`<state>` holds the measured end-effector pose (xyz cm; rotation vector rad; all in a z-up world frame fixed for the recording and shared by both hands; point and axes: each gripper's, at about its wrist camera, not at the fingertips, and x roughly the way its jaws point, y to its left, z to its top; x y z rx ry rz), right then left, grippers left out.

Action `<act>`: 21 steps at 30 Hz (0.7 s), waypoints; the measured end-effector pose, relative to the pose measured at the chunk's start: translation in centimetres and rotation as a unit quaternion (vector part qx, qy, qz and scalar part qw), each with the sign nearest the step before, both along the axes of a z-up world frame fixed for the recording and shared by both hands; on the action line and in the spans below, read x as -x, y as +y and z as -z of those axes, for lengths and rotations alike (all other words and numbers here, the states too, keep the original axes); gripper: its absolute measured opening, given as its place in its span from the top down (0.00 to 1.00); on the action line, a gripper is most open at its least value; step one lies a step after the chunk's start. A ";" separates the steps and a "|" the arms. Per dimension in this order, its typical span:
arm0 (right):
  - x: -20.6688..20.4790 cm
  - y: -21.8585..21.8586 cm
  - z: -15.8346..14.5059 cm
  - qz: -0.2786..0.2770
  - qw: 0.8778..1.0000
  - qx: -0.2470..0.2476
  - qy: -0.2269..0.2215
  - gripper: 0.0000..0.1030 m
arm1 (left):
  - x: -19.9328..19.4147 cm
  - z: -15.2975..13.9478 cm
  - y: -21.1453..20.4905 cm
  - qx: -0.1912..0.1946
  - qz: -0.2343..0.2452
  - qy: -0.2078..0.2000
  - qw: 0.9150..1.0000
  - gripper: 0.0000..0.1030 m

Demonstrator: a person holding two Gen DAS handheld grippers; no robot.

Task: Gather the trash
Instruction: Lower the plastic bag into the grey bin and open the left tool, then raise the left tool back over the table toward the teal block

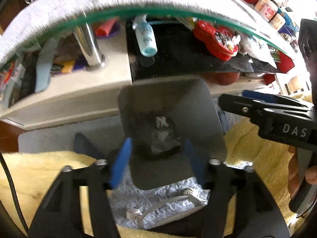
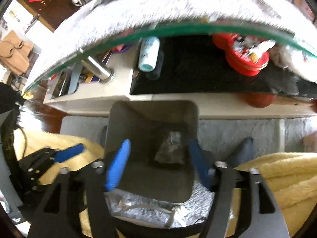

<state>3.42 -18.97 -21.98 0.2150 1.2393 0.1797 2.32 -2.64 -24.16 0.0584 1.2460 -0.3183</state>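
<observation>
Glass table (image 1: 138,11) edge overhead, bin (image 1: 198,107) w/ crumpled trash (image 1: 162,136) below; both grippers (image 1: 158,158) (image 2: 158,158) spread wide, nothing held.

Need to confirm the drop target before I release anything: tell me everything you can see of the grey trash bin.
The grey trash bin is an open-topped, square container with rounded corners and smooth, matte walls, plastic or metal by the look. It stands upright on the pale shaggy rug, hard against the front of the low table's base. No lid shows. At its bottom lies crumpled greyish trash on what looks like a dark liner. Both views look straight down into it; nothing grips it.
</observation>
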 end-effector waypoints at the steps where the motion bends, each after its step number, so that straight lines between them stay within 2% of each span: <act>1: -0.1 -0.3 -0.4 0.003 1.000 0.004 -0.005 0.10 | -0.1 -0.5 0.2 -0.001 -0.002 -0.006 1.000 0.34; 3: -0.5 -1.1 -1.4 0.009 1.000 0.005 -0.016 0.06 | -0.3 -1.8 0.5 -0.006 -0.007 -0.022 1.000 0.18; 5: -0.7 -1.8 -2.1 0.014 1.000 -0.003 -0.022 0.06 | -0.8 -3.1 0.8 -0.007 -0.013 -0.037 0.999 0.09; 14: -2.6 -3.9 -7.4 0.035 0.996 -0.002 -0.084 0.06 | -3.1 -7.4 1.8 0.008 -0.024 -0.070 0.997 0.08; 21: -6.0 -4.7 -9.3 0.037 0.992 0.020 -0.123 0.06 | -6.1 -9.5 2.2 0.006 -0.032 -0.093 0.995 0.08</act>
